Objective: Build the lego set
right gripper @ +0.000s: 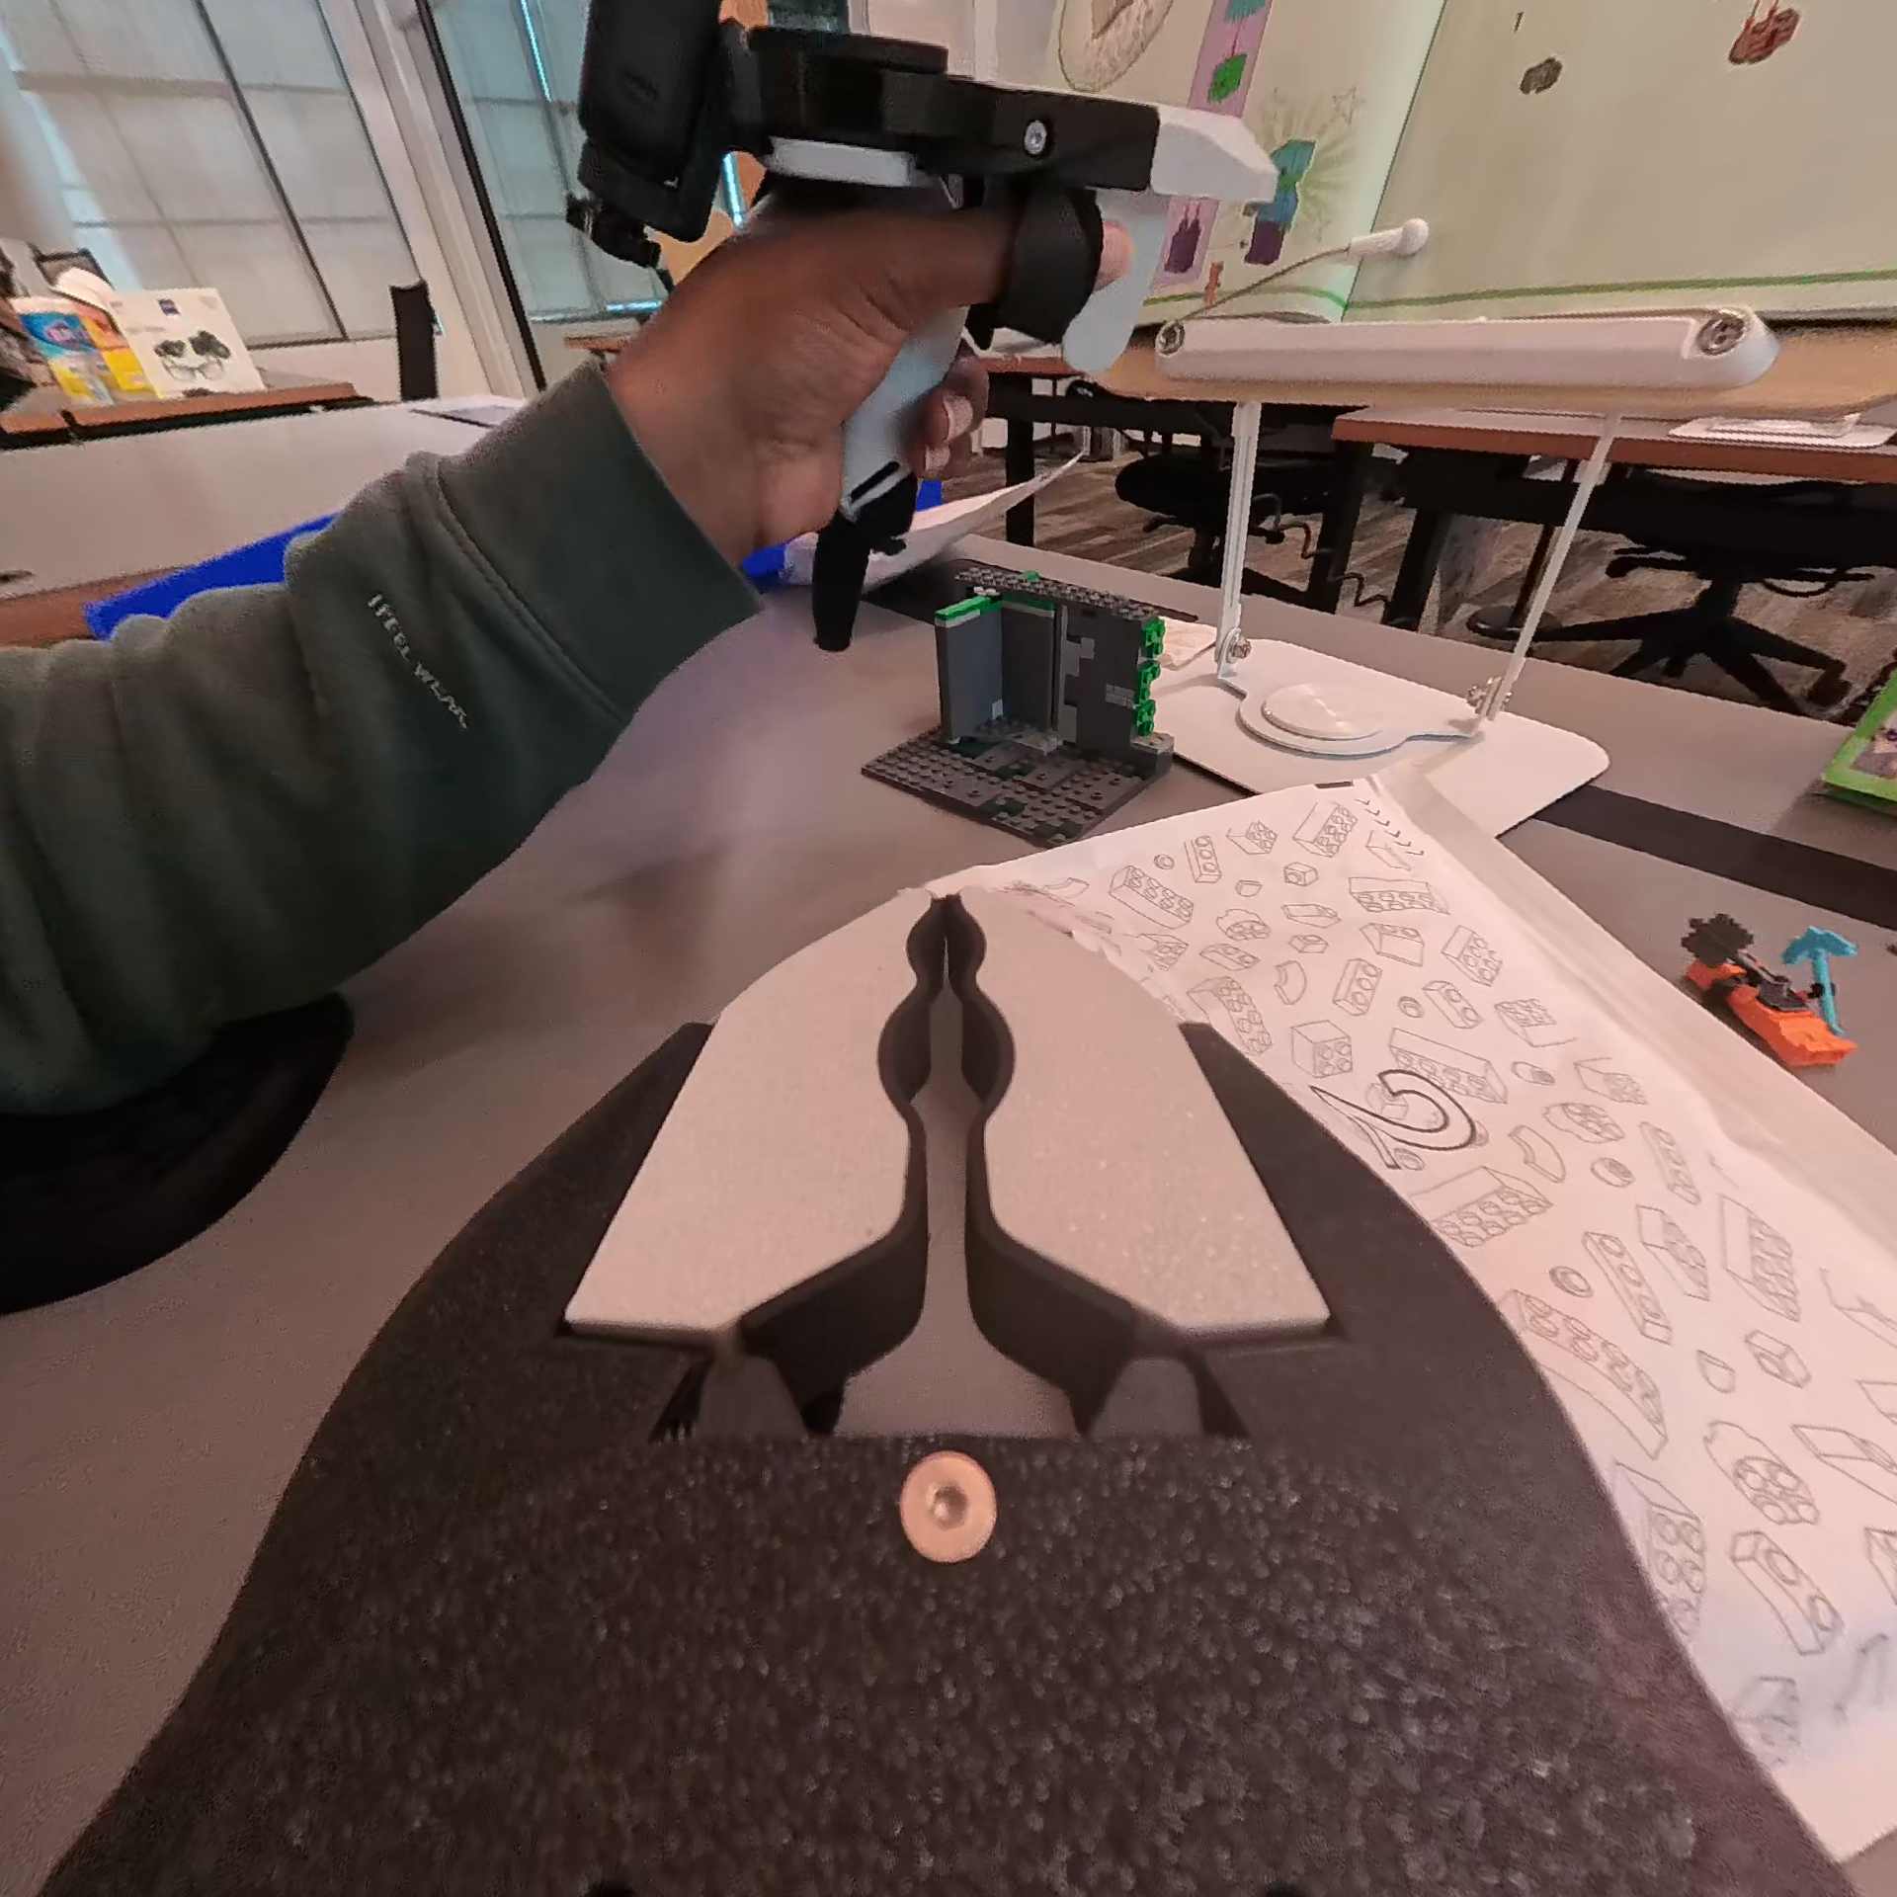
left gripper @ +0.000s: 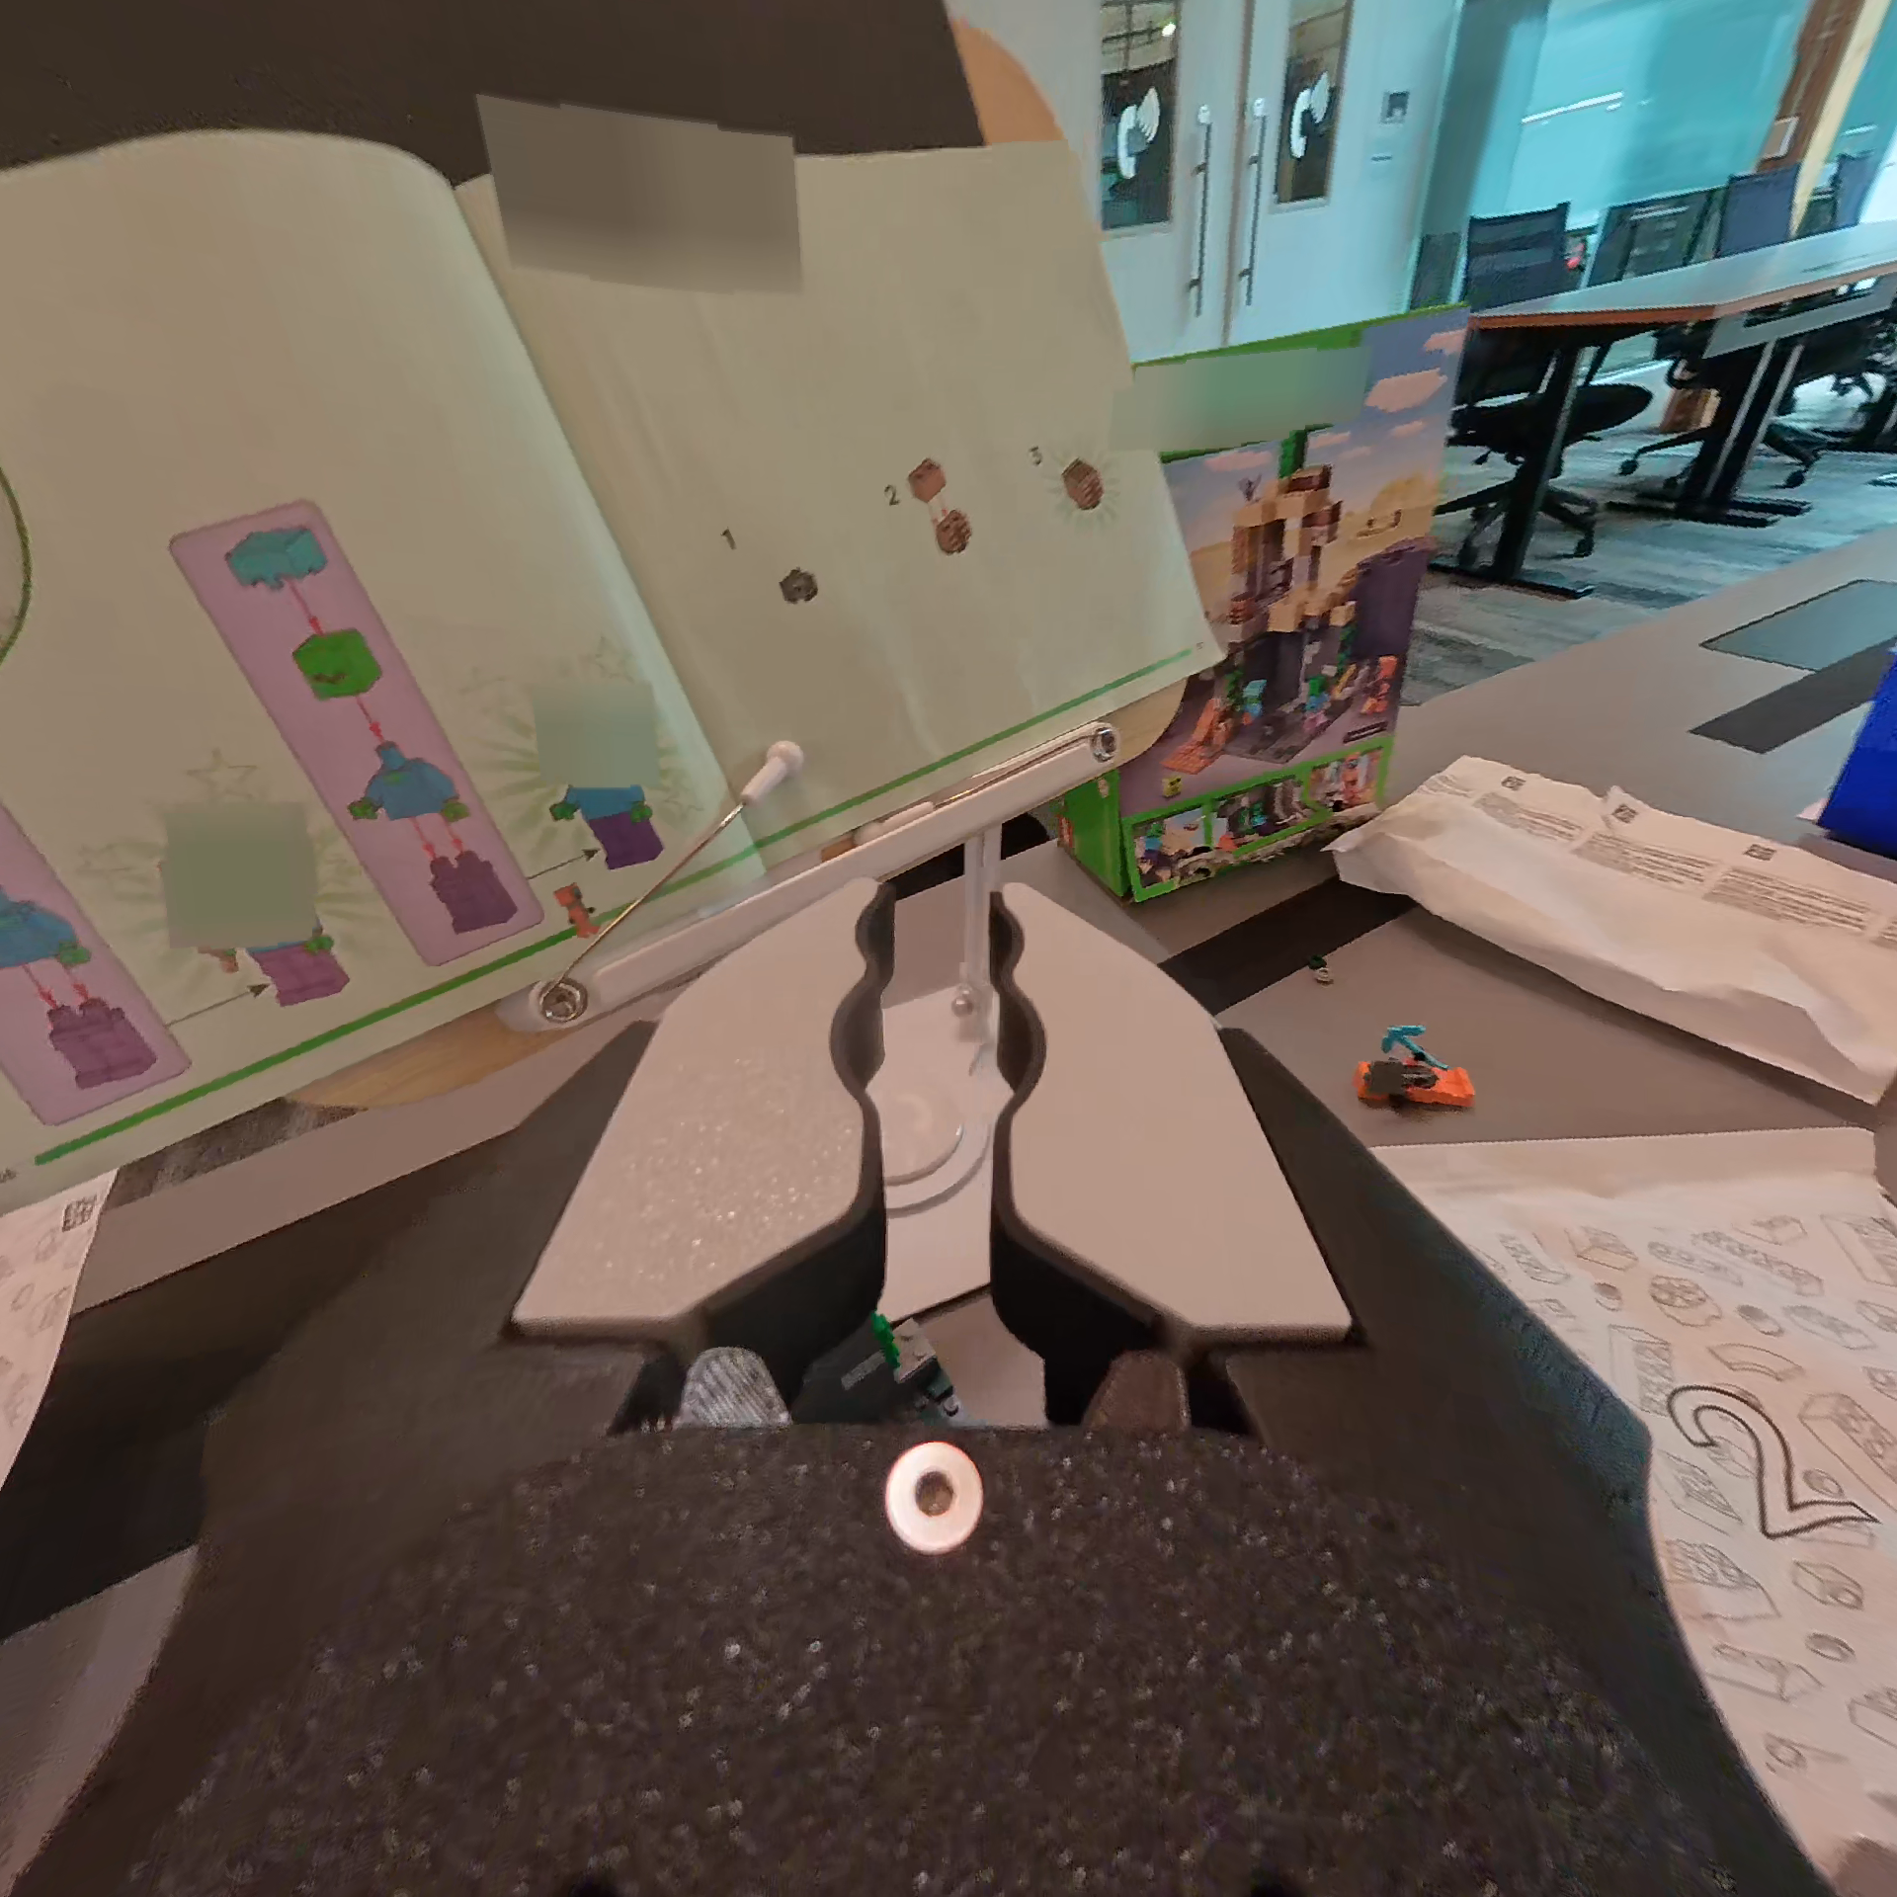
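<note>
My left gripper [left gripper: 942,903] is open and empty, held in the air and facing the open instruction booklet [left gripper: 636,534] on its white stand [left gripper: 821,883]. It also shows in the right wrist view [right gripper: 1222,154], held by a hand above the table. A partly built grey Lego wall on a dark baseplate [right gripper: 1037,708] stands under it, and a sliver of this build shows in the left wrist view [left gripper: 903,1365]. My right gripper [right gripper: 946,903] is shut with its tips touching, low over the table at the torn corner of a printed paper bag [right gripper: 1540,1129]. I see nothing between its fingers.
A small orange build with a teal pickaxe [right gripper: 1766,996] lies on the grey table to the right [left gripper: 1417,1078]. The Lego box [left gripper: 1283,667] stands behind it, beside a crumpled white bag [left gripper: 1642,924]. The stand's white base [right gripper: 1437,739] sits beside the build. A sleeved forearm [right gripper: 308,770] crosses the left side.
</note>
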A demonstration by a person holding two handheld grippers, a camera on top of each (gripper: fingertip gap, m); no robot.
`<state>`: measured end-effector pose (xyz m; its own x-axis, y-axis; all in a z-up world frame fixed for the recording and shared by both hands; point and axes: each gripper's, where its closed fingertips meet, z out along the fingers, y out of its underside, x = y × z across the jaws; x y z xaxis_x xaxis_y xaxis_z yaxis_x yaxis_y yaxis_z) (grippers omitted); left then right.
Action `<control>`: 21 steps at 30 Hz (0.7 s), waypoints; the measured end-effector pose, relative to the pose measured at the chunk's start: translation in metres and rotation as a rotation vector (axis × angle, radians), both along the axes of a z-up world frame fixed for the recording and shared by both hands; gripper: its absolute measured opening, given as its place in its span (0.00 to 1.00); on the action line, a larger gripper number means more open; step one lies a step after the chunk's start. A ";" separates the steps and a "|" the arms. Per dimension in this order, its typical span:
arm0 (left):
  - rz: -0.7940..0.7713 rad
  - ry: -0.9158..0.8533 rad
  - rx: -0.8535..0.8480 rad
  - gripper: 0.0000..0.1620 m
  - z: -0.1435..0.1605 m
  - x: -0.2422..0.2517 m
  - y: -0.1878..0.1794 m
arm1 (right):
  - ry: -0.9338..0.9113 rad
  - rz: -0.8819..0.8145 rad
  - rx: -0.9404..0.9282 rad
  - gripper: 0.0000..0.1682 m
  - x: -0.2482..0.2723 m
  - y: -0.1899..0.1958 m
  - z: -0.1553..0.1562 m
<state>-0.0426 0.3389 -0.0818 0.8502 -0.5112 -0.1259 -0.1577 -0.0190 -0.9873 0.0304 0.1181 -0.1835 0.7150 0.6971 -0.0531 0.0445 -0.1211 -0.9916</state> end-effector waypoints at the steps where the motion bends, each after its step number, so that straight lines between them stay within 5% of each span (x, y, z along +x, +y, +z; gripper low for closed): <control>1: -0.013 0.006 0.004 0.12 0.002 0.003 -0.004 | 0.007 0.003 0.002 0.00 0.000 -0.001 0.002; 11: -0.183 0.104 0.035 0.15 0.020 0.015 -0.058 | 0.059 0.013 -0.048 0.00 0.002 0.001 -0.001; 15: -0.425 0.111 -0.057 0.19 -0.017 0.028 -0.110 | 0.078 0.015 -0.048 0.00 0.003 0.001 0.002; 21: -0.584 0.286 -0.142 0.28 -0.108 0.036 -0.151 | 0.071 -0.009 -0.063 0.00 0.007 0.006 -0.004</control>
<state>-0.0071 0.1883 -0.1894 0.3719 -0.9058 -0.2029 -0.4370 0.0220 -0.8992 0.0372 0.1237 -0.1871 0.7140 0.6845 -0.1473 -0.0265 -0.1837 -0.9826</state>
